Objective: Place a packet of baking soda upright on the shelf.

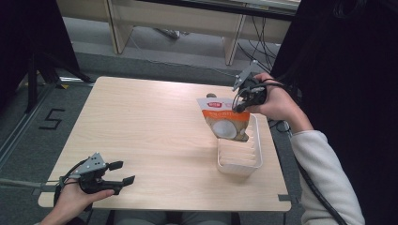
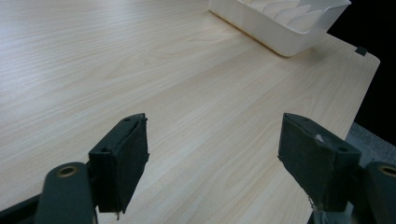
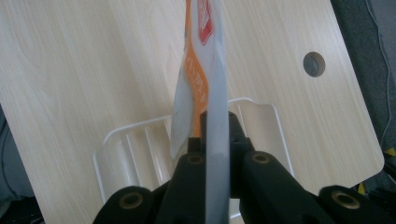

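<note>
Left tool [image 1: 119,172] gapes empty; right tool [image 1: 238,104] pinches pouch [image 1: 226,118] above tray [image 1: 239,161].

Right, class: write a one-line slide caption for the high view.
Right gripper holds a snack pouch above a white tray; left gripper rests open.

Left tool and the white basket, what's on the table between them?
Nothing: bare wood separates the left tool from the white basket, as the high view shows.
</note>
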Demonstrator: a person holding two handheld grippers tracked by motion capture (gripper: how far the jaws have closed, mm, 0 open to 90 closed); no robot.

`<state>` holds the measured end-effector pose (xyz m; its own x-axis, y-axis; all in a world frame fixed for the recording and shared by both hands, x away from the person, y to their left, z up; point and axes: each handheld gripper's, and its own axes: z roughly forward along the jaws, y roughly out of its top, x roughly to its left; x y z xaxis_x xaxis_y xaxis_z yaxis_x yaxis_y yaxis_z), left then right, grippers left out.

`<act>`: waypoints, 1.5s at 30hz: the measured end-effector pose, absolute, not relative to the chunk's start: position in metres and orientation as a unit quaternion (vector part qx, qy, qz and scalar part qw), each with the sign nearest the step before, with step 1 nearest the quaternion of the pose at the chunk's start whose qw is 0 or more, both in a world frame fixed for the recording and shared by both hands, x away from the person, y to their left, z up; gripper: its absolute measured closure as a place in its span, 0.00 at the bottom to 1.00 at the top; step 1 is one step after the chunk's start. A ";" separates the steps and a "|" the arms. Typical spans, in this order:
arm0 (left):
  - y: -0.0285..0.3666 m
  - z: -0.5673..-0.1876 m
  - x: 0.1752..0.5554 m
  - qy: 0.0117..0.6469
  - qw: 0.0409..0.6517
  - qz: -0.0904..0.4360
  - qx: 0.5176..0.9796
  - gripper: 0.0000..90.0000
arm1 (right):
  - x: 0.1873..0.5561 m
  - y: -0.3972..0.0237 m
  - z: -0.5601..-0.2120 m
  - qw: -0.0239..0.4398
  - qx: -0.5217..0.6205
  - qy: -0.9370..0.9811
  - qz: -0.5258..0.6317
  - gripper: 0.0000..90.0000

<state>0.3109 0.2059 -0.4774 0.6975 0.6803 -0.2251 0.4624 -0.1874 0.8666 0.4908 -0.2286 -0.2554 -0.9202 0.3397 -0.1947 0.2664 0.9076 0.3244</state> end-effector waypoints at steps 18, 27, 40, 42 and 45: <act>0.206 -0.477 0.311 0.375 0.516 0.106 0.763 0.26 | 0.497 -0.237 -0.261 0.136 0.160 0.968 0.138 1.00; 0.206 -0.478 0.311 0.375 0.515 0.105 0.763 0.26 | 0.499 -0.241 -0.263 0.138 0.174 0.966 0.135 1.00; 0.205 -0.478 0.311 0.374 0.518 0.102 0.763 0.26 | 0.502 -0.243 -0.264 0.151 0.164 0.965 0.138 1.00; 0.206 -0.478 0.311 0.375 0.515 0.104 0.764 0.26 | 0.503 -0.244 -0.265 0.151 0.161 0.966 0.135 1.00; 0.206 -0.478 0.311 0.373 0.516 0.102 0.764 0.26 | 0.502 -0.244 -0.267 0.154 0.161 0.966 0.128 1.00</act>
<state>0.3111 0.2057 -0.4784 0.7009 0.6753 -0.2297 0.4655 -0.1890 0.8647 0.5024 -0.2445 -0.2673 -0.9005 0.3511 -0.2567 0.2720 0.9152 0.2974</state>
